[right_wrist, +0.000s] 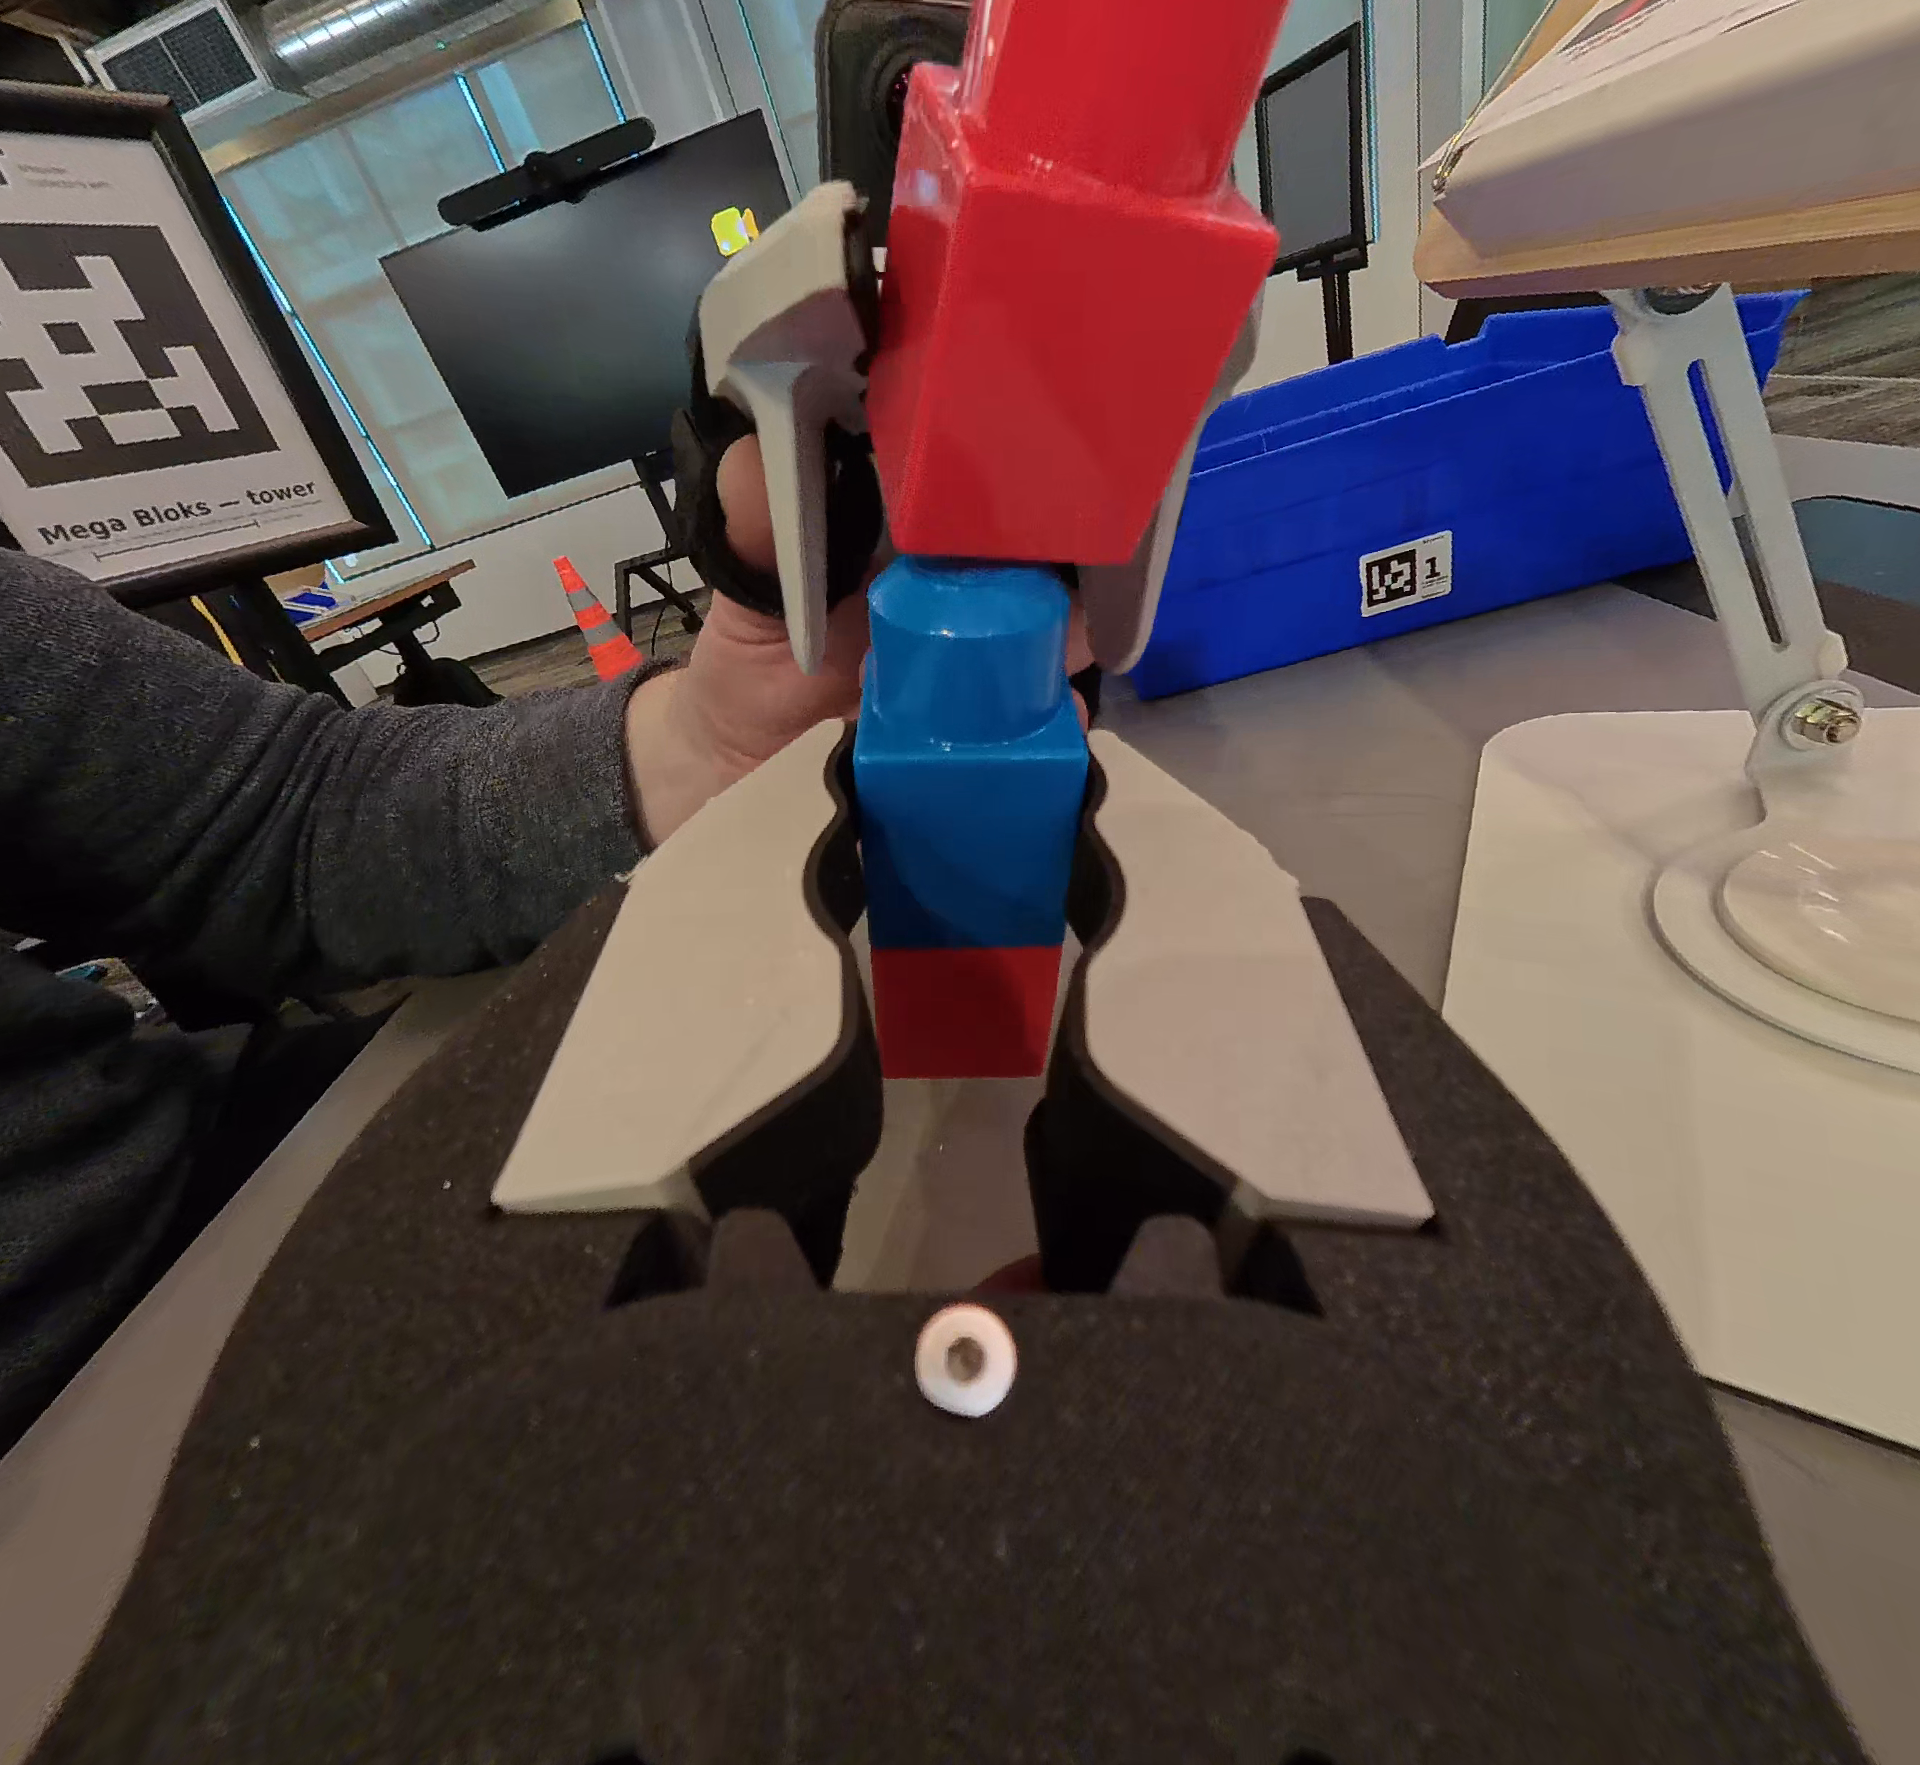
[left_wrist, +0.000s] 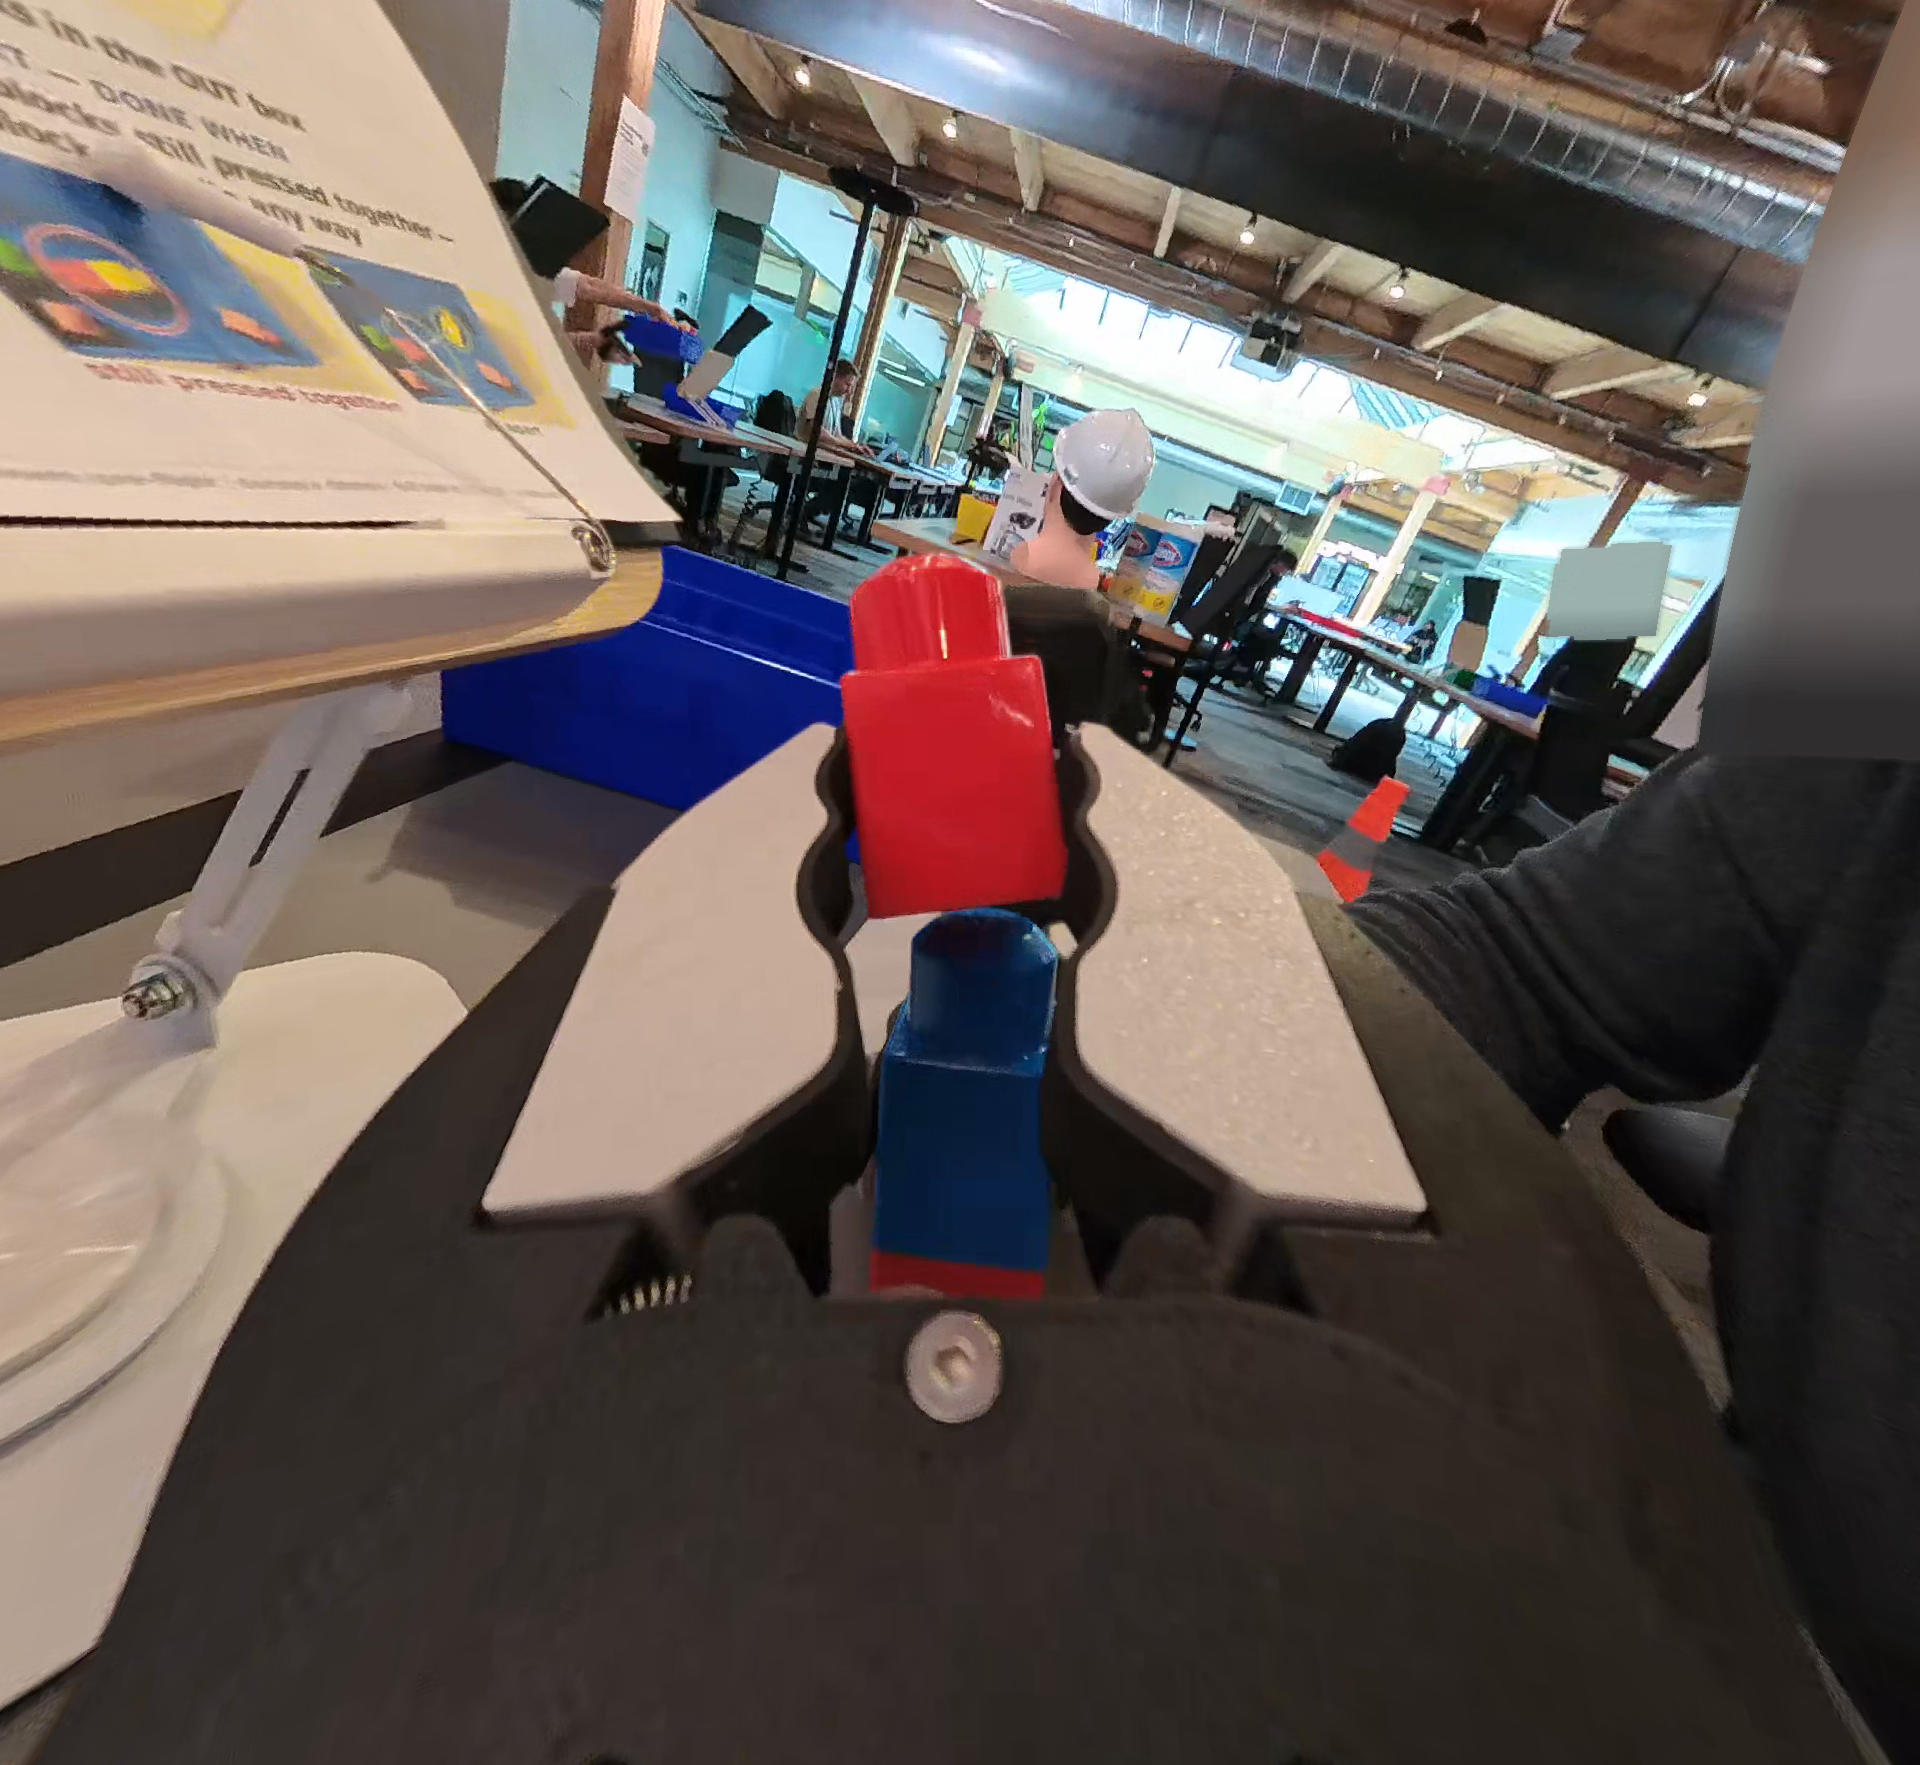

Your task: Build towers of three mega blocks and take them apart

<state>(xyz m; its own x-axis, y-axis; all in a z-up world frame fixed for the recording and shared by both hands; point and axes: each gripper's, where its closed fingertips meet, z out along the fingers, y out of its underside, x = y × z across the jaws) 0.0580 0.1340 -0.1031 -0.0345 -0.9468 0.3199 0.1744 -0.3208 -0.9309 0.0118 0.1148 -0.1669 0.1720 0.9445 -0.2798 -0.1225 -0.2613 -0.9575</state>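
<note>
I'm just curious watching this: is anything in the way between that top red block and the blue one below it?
Nothing visible. The top red block, tilted in the left gripper, sits right at the blue block's stud, which the right gripper holds.

Left wrist view: I look along the left tool (left_wrist: 951,811), tilted upward toward the ceiling, very close | Right wrist view: along the right tool (right_wrist: 966,842), facing the left tool (right_wrist: 977,427), close range | Shared: red block (left_wrist: 951,780) (right_wrist: 1060,365), blue block (left_wrist: 971,1113) (right_wrist: 961,811), blue bin (left_wrist: 665,676) (right_wrist: 1455,489), document stand (left_wrist: 260,842) (right_wrist: 1714,510).
</note>
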